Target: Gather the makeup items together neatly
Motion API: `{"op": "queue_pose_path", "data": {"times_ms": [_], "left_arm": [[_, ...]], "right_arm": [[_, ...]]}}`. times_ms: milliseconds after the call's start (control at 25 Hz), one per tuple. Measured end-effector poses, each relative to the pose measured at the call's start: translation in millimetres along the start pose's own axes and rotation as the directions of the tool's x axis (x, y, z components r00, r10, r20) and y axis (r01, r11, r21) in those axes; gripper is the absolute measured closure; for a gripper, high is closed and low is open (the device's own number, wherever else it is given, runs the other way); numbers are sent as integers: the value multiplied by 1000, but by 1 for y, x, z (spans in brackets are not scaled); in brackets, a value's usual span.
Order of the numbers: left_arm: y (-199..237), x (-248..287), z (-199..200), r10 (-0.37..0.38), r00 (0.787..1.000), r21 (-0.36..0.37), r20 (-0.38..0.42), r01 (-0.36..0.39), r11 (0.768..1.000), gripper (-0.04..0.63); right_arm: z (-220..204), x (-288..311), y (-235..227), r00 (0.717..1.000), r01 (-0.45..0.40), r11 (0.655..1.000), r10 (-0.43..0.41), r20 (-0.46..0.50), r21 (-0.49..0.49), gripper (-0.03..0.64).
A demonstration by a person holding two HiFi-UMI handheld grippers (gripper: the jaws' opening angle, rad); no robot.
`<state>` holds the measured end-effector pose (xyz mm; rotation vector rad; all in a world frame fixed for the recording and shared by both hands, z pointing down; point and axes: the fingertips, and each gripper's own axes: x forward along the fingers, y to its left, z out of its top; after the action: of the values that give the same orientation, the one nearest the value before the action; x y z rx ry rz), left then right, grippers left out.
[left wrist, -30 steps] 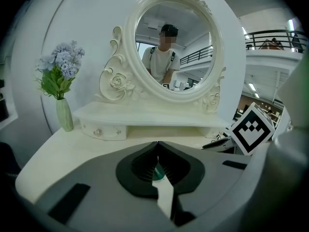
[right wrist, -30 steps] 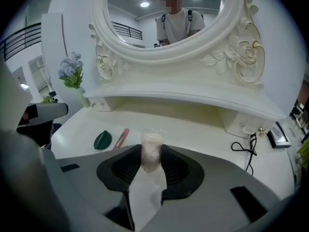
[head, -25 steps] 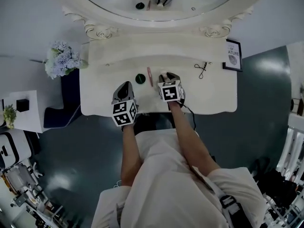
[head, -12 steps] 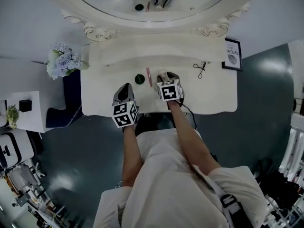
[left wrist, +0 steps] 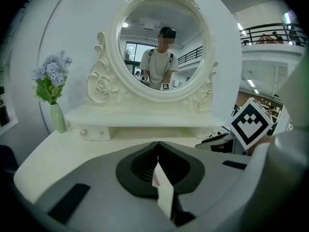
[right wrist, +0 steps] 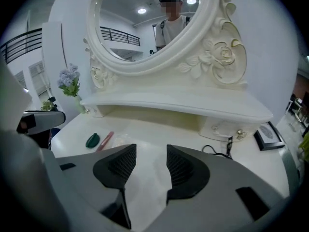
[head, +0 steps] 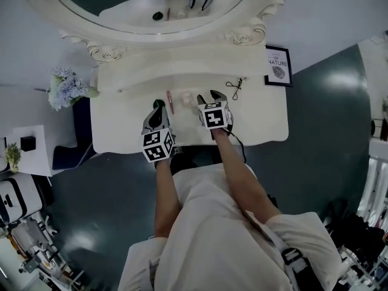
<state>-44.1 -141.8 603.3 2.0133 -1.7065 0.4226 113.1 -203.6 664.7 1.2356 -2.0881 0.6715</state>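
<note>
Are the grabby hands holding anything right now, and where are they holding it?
Nothing is held. The right gripper has just been opening its fingers, with only bare table between them. The left gripper has fingers that look shut on nothing.

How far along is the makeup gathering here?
Done: the green item and pink stick lie side by side on the vanity top. In hand: nothing; the right gripper has just been opening its jaws, with nothing between them, and the left gripper is shut. Left: the eyelash curler lies apart, off to the right.
</note>
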Motion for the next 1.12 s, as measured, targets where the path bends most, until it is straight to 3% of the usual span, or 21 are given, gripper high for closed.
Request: {"op": "queue_pose_path", "data": {"times_ms": [320, 520, 880, 1120], "left_arm": [[-83, 37, 3, -58, 998, 14, 6, 58, 998, 580], [-109, 50, 3, -60, 998, 24, -6, 60, 998, 580], [-110, 59, 1, -3, 1000, 18, -30, 3, 1000, 580], [-95, 55, 5, 38, 999, 8, -32, -38, 999, 580]], "right_arm": [[-28, -30, -117, 993, 122, 988, -120, -21, 96, 395], [-37, -33, -160, 988, 155, 978, -152, -30, 137, 405], [-28, -11, -171, 995, 100, 981, -97, -24, 167, 436], [-26, 0, -174, 993, 113, 981, -105, -57, 156, 483]]}}
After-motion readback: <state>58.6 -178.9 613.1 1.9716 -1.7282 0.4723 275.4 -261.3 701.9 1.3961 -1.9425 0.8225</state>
